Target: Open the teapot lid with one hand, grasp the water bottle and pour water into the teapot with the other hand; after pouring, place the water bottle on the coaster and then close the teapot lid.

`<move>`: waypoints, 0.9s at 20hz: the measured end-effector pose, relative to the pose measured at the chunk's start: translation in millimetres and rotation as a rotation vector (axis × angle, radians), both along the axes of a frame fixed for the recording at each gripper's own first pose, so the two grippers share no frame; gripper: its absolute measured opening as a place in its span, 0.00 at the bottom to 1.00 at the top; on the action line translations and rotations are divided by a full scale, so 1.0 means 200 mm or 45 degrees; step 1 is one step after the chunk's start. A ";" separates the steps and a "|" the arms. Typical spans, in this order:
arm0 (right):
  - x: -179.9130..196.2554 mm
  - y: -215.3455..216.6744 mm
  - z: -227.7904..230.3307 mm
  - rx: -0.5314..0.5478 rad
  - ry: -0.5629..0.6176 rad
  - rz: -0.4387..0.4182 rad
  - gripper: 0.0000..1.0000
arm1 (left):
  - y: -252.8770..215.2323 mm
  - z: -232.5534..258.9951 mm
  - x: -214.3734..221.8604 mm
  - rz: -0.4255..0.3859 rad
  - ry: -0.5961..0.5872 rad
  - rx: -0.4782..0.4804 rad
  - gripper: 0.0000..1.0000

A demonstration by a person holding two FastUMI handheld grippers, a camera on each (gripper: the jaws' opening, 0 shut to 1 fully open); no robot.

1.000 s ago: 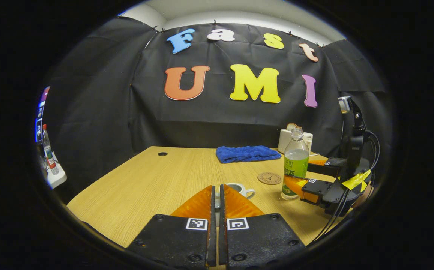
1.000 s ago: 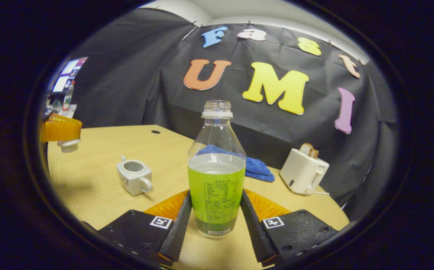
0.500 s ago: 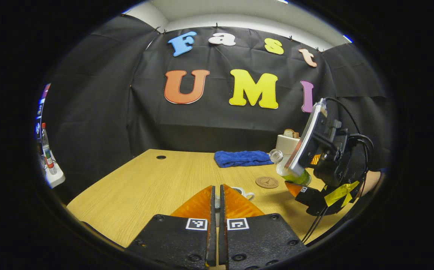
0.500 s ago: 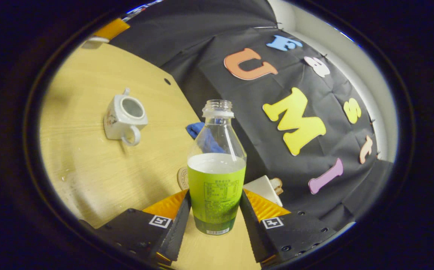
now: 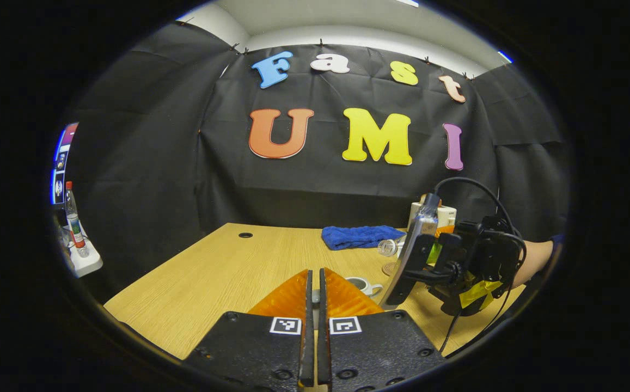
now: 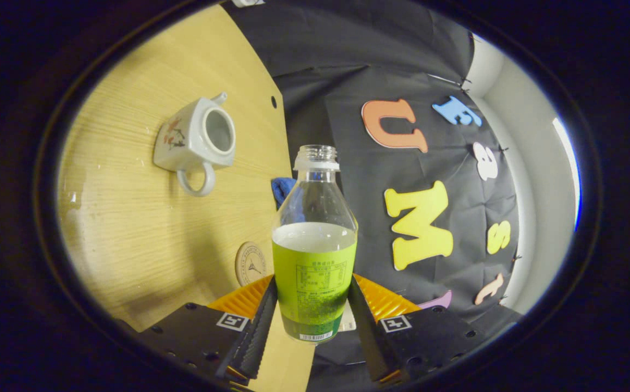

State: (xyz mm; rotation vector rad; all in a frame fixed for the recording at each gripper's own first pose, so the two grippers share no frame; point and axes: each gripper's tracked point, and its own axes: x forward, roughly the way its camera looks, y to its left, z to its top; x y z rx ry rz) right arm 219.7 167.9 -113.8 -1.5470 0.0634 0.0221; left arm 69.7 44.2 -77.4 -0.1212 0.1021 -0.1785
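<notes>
In the left gripper view, at the far left edge, one spare bottle [image 5: 72,218] with a red cap stands on a white shelf [image 5: 83,262] outside the booth; its label is too small to read. The wooden bench [image 5: 222,272] fills the lower middle, with one small round hole [image 5: 245,235] near its far edge. At the bottom centre the left tongs [image 5: 315,283] are pressed nearly together, with only a thin slit between the fingers; something pale shows in that slit, but what it is cannot be told. Each finger base carries one square black-and-white marker. Just past the fingertips, to the right, sits the white teapot [image 5: 362,285], its handle pointing right. Behind it lies one folded blue towel [image 5: 361,237]. Right of centre, the right tongs [image 5: 440,256] are rolled over on their side, with a hand [image 5: 532,260] behind them, holding the water bottle [image 5: 393,246] tilted so its uncapped neck points left above the bench. One white toaster [image 5: 434,209] peeks out behind.

In the right gripper view the scene is turned sideways. At upper left the teapot [image 6: 197,142] lies open, lid off, with a small painted motif on its side. Below it, at lower centre-left, the round coaster [image 6: 251,263] lies bare; it bears a printed emblem too small to read. At centre the right tongs [image 6: 312,313] clamp the green-labelled water bottle [image 6: 315,245] from both sides, low on its body. The label's printed table and barcode are not legible.
</notes>
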 end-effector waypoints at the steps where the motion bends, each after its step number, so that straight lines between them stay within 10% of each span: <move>1: 0.00 0.01 0.01 -0.051 -0.011 0.001 0.72 | 0.00 0.00 0.00 -0.002 0.004 -0.004 0.05; 18: 0.01 0.10 0.01 -0.480 -0.034 0.076 0.72 | 0.02 0.00 0.00 -0.021 -0.014 0.001 0.05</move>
